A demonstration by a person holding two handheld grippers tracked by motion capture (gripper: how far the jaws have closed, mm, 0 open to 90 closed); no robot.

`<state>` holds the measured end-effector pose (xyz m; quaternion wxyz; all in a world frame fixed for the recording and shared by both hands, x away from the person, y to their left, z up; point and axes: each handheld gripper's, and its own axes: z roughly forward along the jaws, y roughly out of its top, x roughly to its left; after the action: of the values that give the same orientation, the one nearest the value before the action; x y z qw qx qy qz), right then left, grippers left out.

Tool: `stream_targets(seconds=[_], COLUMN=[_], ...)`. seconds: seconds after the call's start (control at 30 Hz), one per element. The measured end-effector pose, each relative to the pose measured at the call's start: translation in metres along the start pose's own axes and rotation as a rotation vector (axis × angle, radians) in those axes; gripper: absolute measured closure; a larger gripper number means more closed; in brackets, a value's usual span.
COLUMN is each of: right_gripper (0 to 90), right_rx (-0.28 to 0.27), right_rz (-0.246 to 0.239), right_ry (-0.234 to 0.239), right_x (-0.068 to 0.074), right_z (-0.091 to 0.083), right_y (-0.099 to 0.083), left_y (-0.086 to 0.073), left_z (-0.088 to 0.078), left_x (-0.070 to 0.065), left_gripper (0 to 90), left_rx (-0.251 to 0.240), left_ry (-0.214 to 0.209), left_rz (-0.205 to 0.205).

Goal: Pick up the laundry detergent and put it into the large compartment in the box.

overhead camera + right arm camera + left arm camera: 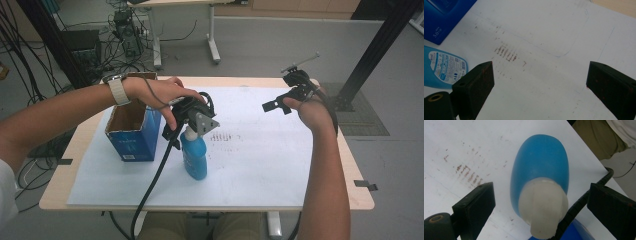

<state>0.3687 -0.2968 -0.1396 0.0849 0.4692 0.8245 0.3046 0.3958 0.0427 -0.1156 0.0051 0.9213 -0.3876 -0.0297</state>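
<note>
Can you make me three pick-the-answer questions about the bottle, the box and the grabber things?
1. Where does the blue bottle stand?
A. inside the box
B. on the white sheet, beside the blue box
C. on the floor

2. What colour is the bottle's cap?
A. red
B. black
C. whitish

3. How does the left gripper stand?
A. open, a jaw on each side of the cap
C. shut on the box
B. lying flat on the table

Answers: 1 B, the bottle stands upright on the white sheet next to the blue box. 2 C, the cap looks pale and milky. 3 A, the left gripper view shows gaps between both jaws and the cap.
</note>
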Motion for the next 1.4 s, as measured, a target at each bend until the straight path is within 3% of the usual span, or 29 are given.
stream_targets(seconds=[0.63,0.93,1.4], right_gripper=[7.6,7.6,7.6], right_rx=[-0.002,-0.005,-0.006], right_rz=[0.006,0.007,0.008], right_ry=[0.002,0.003,0.002], right_x=[-0.002,-0.001,-0.001], right_z=[0.001,0.0,-0.001], right_y=[-0.005,-0.007,-0.007], left_y=[0.003,0.005,0.004], left_z=[0.019,0.028,0.035], left_x=[-0.001,0.0,-0.004], left_gripper=[9.1,11.1,15.4], left_rx=[0.014,0.021,0.02], left_ry=[0.018,0.006,0.028], left_rz=[0.006,0.02,0.027])
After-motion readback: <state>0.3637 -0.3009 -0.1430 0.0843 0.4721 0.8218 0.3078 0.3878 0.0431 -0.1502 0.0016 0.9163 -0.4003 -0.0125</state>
